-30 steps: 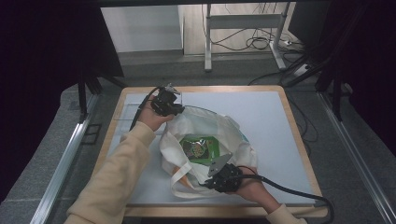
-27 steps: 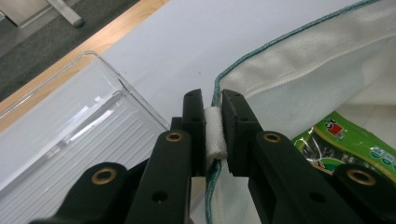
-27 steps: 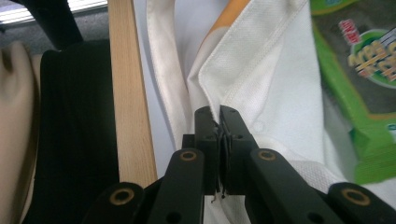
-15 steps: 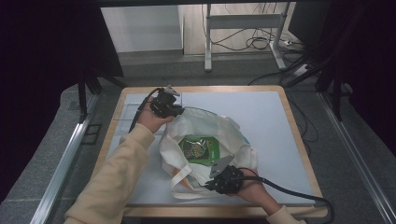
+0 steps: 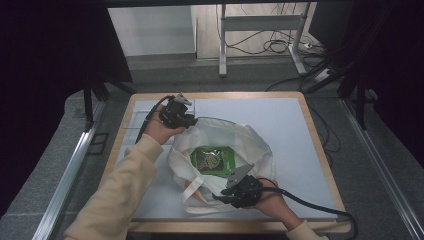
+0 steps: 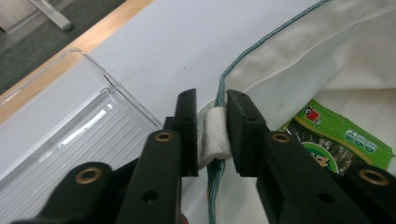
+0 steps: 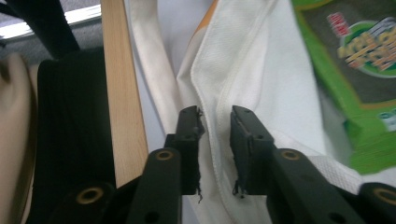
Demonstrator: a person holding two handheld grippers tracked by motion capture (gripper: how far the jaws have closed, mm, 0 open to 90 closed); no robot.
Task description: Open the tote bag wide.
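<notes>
Both grippers, left [image 5: 192, 120] and right [image 5: 227, 192], have just been easing open off the bag [image 5: 250, 145] rim, cloth loose between the jaws, since the green packet [image 5: 214, 159] sits inside.

A lab: black curtains [image 5: 45, 75], floor cables [image 5: 260, 47], framed table [image 5: 320, 150].

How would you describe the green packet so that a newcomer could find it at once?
On the table lies an open white cloth bag. The green packet lies flat inside it, the one bright green thing against the pale cloth, with a dark round picture on its face.
</notes>
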